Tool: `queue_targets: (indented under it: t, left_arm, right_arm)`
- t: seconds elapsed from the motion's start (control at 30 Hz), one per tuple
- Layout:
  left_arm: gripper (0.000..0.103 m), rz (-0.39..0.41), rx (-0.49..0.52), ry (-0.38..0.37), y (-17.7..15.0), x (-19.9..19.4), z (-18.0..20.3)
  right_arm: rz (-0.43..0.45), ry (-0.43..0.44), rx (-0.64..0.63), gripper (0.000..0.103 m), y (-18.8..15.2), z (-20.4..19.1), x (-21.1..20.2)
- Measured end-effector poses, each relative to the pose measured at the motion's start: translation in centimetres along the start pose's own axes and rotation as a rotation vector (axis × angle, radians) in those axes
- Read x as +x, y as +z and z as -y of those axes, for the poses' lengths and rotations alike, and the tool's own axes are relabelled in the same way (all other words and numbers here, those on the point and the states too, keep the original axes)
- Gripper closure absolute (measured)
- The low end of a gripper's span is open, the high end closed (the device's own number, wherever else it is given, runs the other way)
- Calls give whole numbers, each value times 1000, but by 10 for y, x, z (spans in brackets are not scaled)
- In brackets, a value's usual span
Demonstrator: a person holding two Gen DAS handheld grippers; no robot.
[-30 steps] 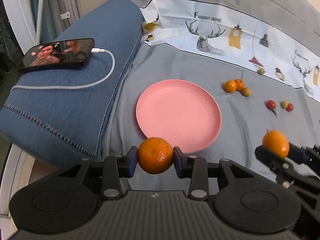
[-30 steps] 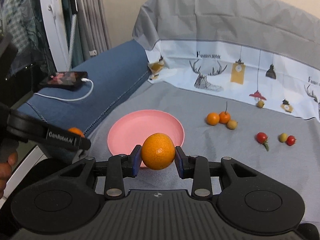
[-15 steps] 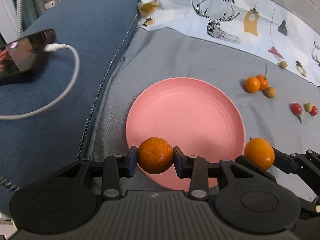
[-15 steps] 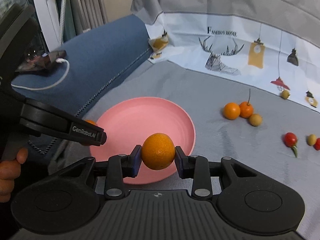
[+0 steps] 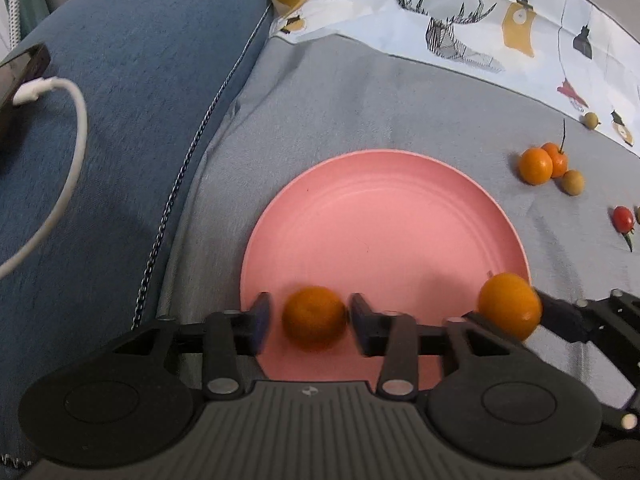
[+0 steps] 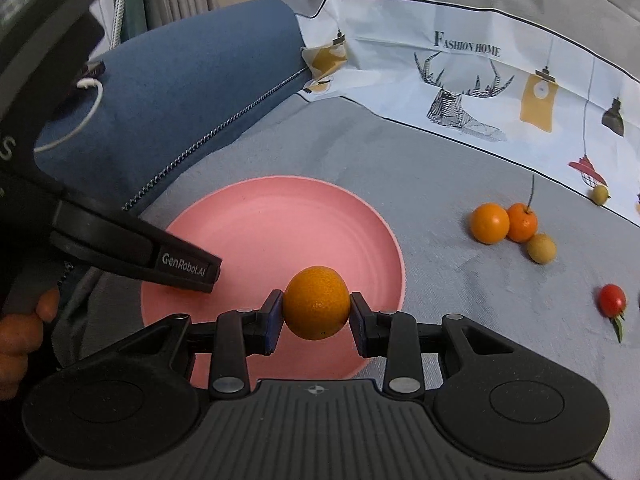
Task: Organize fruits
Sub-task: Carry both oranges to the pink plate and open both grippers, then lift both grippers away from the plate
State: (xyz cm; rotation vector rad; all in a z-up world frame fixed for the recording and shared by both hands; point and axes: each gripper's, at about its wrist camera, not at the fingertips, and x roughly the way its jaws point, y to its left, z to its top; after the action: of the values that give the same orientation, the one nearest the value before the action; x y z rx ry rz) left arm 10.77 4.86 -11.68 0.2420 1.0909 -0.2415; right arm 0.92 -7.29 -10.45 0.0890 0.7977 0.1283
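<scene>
left gripper (image 5: 310,318) just opened off its mandarin (image 5: 314,317) (over the plate (image 5: 380,220)); right gripper (image 6: 316,316) grips an orange (image 6: 317,302).

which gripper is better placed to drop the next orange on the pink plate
Right. The right gripper is clamped on an orange over the pink plate near its edge. The left gripper has just been opening; its orange sits free between the pads.

The pink plate (image 5: 384,216) lies mostly bare; the blue cushion (image 5: 132,92) walls its left.
</scene>
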Motion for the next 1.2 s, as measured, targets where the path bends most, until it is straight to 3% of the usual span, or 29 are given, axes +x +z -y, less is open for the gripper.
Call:
queue_targets:
  t: [0.03,0.07,0.1,0.17,0.2,0.53,0.8,1.2]
  left_arm:
    - [10,15,-5,-15,0,-2,-1]
    - [2,36,-16,-24,1,-6,-3]
    - [0,66,-26,-27,0,-11,-3]
    - [0,103,-19,-36,-2,-20,-3]
    - [0,105,-4,-36,-3,-24,-2]
    - [0,160,-4,-2,-55,-105,0]
    - [0,244,-29,53,-105,-174,-1]
    - [0,347,-16,97,-152,-238,12]
  right_arm:
    - [1,4,-7,66,0,0,2]
    - [9,4,-14,61,0,0,2]
    - [20,5,-26,44,1,0,1]
    - [41,2,-49,20,3,-1,-5]
    - [57,-3,-55,16,5,-1,-10]
    - [62,-6,9,2,-17,-9,-95]
    - [198,-81,-59,1,-45,-33,-178]
    - [320,-122,-1,1,-73,-40,-253]
